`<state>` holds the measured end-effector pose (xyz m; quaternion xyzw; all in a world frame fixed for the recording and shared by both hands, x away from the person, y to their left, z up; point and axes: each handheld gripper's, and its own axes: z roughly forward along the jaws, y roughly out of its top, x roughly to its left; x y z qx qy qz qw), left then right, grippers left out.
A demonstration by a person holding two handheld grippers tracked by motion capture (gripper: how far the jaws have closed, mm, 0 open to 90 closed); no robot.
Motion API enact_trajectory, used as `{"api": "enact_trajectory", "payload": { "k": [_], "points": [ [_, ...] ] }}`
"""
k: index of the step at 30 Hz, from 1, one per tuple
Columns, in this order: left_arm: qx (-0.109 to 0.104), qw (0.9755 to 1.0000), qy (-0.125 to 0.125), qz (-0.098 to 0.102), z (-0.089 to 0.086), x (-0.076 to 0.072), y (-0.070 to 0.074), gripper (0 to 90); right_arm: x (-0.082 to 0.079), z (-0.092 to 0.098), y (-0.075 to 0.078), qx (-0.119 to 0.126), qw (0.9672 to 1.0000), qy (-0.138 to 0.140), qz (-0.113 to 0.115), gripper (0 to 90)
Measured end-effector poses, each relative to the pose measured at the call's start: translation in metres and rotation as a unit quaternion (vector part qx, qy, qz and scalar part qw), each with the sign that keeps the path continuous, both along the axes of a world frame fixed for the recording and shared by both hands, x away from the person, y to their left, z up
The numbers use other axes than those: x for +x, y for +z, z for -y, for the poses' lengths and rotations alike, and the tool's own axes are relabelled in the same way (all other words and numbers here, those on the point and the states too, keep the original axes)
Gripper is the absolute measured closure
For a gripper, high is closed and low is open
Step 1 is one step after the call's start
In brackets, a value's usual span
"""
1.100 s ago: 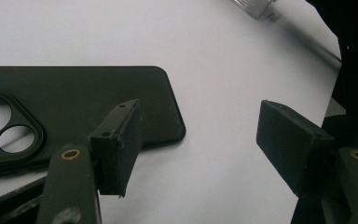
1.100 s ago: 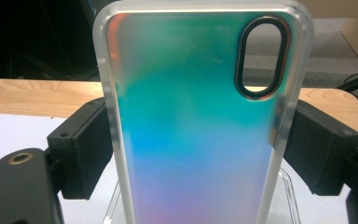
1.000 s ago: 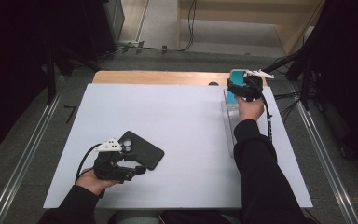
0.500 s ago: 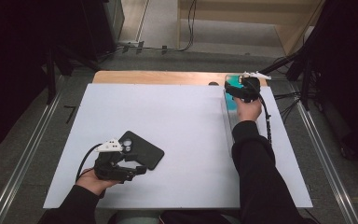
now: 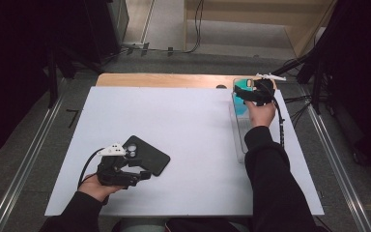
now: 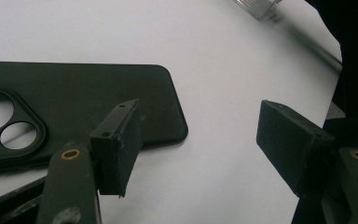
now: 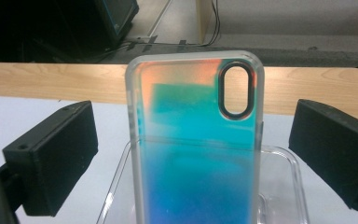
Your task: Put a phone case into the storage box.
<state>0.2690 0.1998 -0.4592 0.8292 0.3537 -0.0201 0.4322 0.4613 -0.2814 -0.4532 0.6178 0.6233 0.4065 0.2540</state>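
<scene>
Down at the near left of the white counter (image 5: 193,125), the left gripper (image 5: 142,175) lay low in the person's left hand (image 5: 94,186), just beside a black phone case (image 5: 142,155) that rested flat, camera cutouts up. In the left gripper view that black phone case (image 6: 74,102) reached in from the left; one pad (image 6: 119,144) stood over its near corner and the other pad (image 6: 291,144) was over bare white counter (image 6: 223,56), the jaws fairly wide apart with nothing pressed between them. Whether the nearer pad touched the case could not be told. Well apart, at the far right edge, the right hand (image 5: 260,113) held the right gripper (image 5: 246,93) at an iridescent phone case (image 5: 241,96) that stood on end in a clear plastic tray (image 5: 239,140). The right gripper view showed the iridescent phone case (image 7: 196,140) upright, teal and blue with an orange tint near its top and a dark oval camera opening at the upper right, set in the clear plastic tray (image 7: 284,158). The right gripper (image 7: 193,154) had just been opening: its jaws stood wide on either side of the case, both pads clear of its edges, so the case stood unheld between them. A wooden strip (image 7: 51,81) ran along the counter's far edge behind it.
</scene>
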Motion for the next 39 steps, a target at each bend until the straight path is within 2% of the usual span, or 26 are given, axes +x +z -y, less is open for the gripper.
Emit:
{"api": "enact_trajectory", "payload": {
  "k": [8, 11, 14, 17, 19, 30, 34, 39],
  "points": [
    [0.002, 0.9999, 0.008, -0.007, -0.001, 0.003, 0.001, 31.0, -0.023, 0.003, 0.022, 0.006, 0.9996, 0.028, -0.006, 0.0],
    [-0.001, 0.9999, 0.013, -0.009, -0.001, 0.004, 0.002, 31.0, -0.035, 0.002, 0.027, 0.01, 0.9988, 0.047, -0.006, 0.0],
    [0.006, 0.9998, 0.016, -0.006, -0.001, 0.005, 0.003, 30.9, -0.046, -0.001, 0.032, 0.008, 0.9973, 0.072, -0.012, 0.0],
    [0.007, 0.9998, 0.015, -0.006, -0.001, 0.006, 0.003, 31.0, -0.057, -0.002, 0.035, 0.017, 0.9958, 0.089, -0.007, 0.0],
    [0.006, 0.9998, 0.016, -0.006, 0.0, 0.007, 0.004, 30.9, -0.064, -0.003, 0.036, 0.027, 0.9943, 0.103, -0.007, 0.0],
    [-0.002, 0.9998, 0.018, -0.012, -0.004, 0.015, 0.008, 30.9, -0.101, -0.014, 0.042, 0.031, 0.9861, 0.163, -0.006, 0.1],
    [-0.003, 0.9997, 0.019, -0.014, -0.006, 0.017, 0.008, 30.9, -0.114, -0.021, 0.044, 0.036, 0.9818, 0.186, -0.004, 0.1],
    [-0.007, 0.9997, 0.017, -0.013, -0.007, 0.019, 0.009, 30.9, -0.129, -0.026, 0.045, 0.036, 0.9749, 0.22, -0.003, 0.2]
  ]
}}
